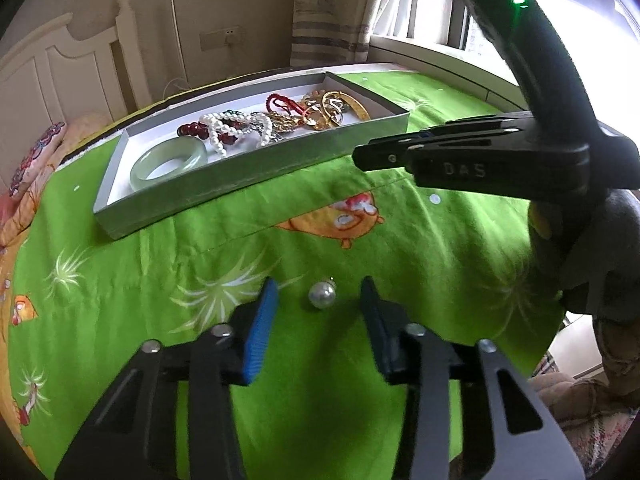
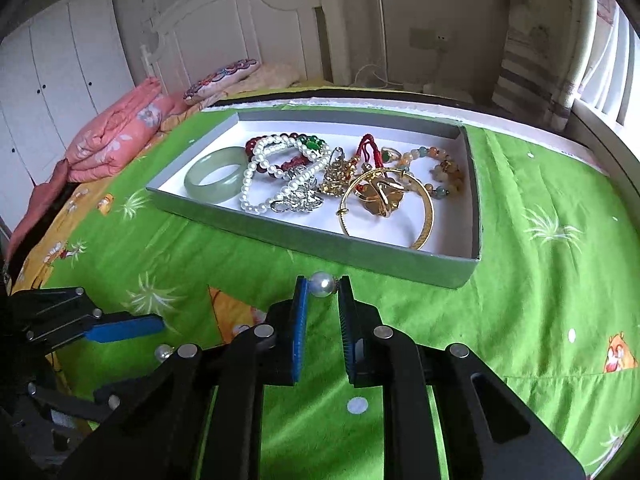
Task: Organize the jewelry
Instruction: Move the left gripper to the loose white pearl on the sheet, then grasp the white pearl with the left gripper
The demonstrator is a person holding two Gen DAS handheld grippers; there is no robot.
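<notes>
A right hand-held gripper pinches a pearl earring above a green bedspread, near a grey jewelry box.

1. The pearl earring is glossy and smooth, with a small bright metal fitting
2. A second pearl shines the same way on the matt cloth
3. The bedsheet is soft printed cloth, slightly creased
4. The tray looks like matt grey card with a plain white paper lining
5. The jade bangle is smooth, translucent and polished
6. The gold bangle is shiny yellow metal
7. The pearl strand is glossy beads
8. The right gripper has matt black plastic arms, ribbed blue pads and bright metal bolts
9. The headboard looks like white painted wood
</notes>
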